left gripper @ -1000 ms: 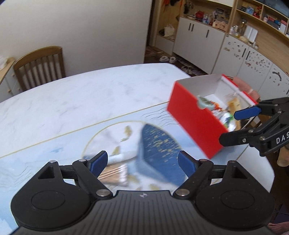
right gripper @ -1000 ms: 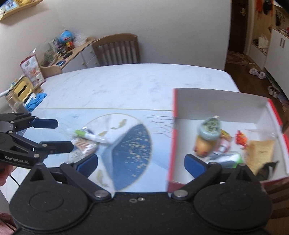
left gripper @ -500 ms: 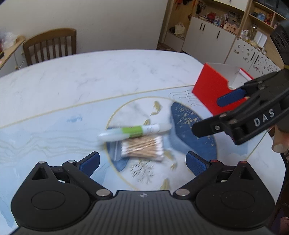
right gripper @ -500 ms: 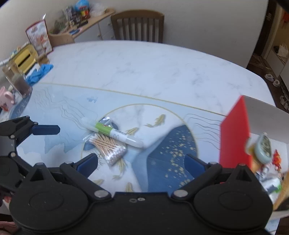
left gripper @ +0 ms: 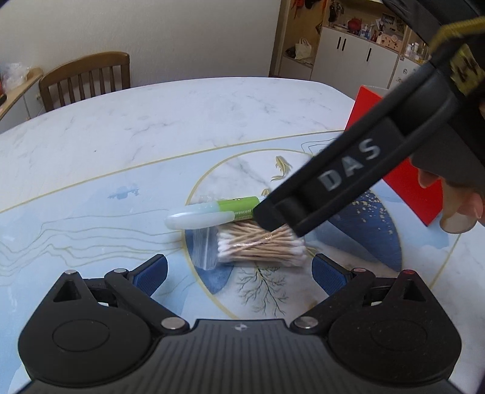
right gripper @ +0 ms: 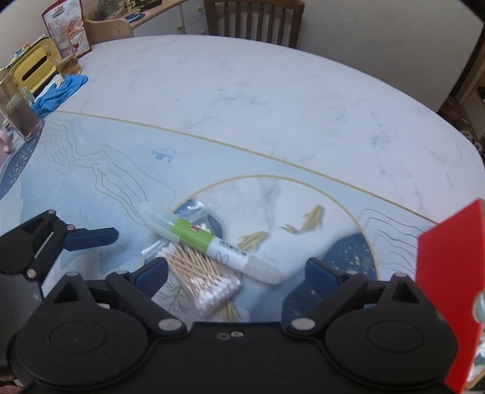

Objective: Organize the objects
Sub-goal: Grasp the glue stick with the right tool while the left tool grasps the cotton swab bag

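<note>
A wooden slat-back chair (left gripper: 85, 80) is standing against the plain white wall (left gripper: 136, 33) behind the marble-patterned table (left gripper: 182, 115). White cabinets (left gripper: 354, 59) with cluttered shelves are lining the far right, and a wooden sideboard (right gripper: 121, 21) is sitting at the left.

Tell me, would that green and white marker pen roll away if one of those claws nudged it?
Probably. The marker pen looks like a smooth, round tube, so a sideways nudge would likely set it rolling on the glossy table. The bag of cotton swabs lies right against it and may block it on that side. It looks rigid and light, so it should lift without bending.
</note>
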`<state>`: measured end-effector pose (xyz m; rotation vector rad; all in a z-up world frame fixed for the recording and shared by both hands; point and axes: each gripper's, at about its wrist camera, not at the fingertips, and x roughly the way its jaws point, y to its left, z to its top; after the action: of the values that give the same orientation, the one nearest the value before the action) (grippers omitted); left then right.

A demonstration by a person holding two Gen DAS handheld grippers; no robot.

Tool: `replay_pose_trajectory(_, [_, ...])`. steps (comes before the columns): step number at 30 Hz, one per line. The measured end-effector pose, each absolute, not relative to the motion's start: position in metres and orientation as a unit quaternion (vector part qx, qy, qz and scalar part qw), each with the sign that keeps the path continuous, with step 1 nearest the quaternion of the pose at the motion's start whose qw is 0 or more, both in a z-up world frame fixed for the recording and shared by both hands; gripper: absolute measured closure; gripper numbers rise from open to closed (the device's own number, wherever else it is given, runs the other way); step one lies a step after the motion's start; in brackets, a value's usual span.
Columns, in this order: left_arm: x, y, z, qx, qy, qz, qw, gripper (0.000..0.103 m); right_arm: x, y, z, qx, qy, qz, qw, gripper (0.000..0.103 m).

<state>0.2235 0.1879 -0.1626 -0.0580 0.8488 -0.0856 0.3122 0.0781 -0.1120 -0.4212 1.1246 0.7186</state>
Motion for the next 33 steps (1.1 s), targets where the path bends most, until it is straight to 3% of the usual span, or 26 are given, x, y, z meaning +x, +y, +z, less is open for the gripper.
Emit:
replay_pose_trajectory(17, [0.247,0.18,-0.186,-0.019,0.41,-0.048,0.911,0.001,0.328,0.103,-0.131,-0.204,0.537,0.361,0.735,0.023])
replay_pose_trajectory(28, [0.248,0.173,-0.191,0.003,0.404,-0.049,0.914,0.001,0.332,0.101,-0.131,-0.182,0.546,0.377,0.726,0.059])
replay_pose_trajectory(33, [0.246,0.172,-0.191,0.003,0.4,-0.049,0.915,0.008,0.333,0.1,-0.13,-0.174,0.545,0.383,0.726,0.068])
